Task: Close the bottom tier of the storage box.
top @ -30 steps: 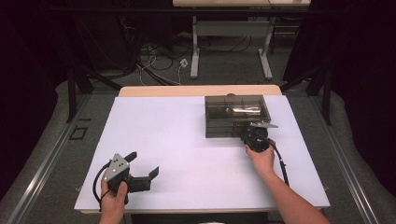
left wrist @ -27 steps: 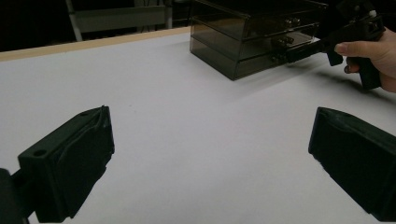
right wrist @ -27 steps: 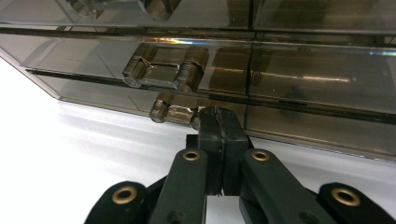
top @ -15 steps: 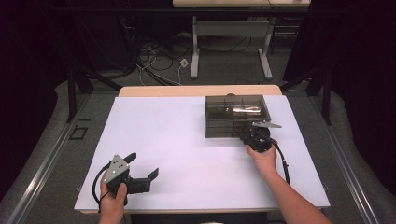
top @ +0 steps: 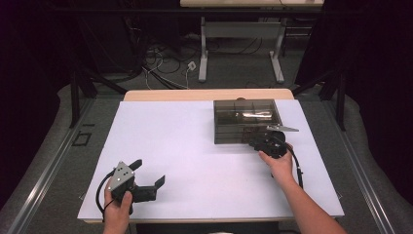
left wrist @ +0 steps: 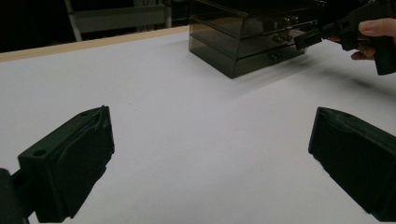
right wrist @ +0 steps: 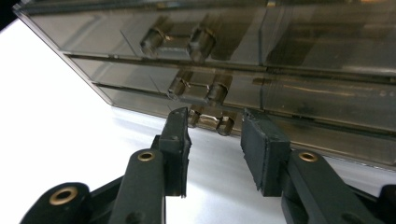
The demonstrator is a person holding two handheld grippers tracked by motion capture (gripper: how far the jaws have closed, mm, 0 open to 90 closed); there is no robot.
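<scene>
Both grippers are matte black plastic all over. The left gripper [top: 143,183] has a grey 3-cornered plate on top with a few small dark screw holes, and a black cable looping off its back. Its 2 jaws end in chunky ribbed rubber pads. The right gripper [right wrist: 215,142] has brass-ringed pivot holes on its jaw arms. Bare forearms, no sleeves.

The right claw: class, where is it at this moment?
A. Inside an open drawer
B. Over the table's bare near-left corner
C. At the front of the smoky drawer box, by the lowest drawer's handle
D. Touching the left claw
C: the right claw points at the lowest handle of the drawer box, jaws apart and not gripping it.
</scene>
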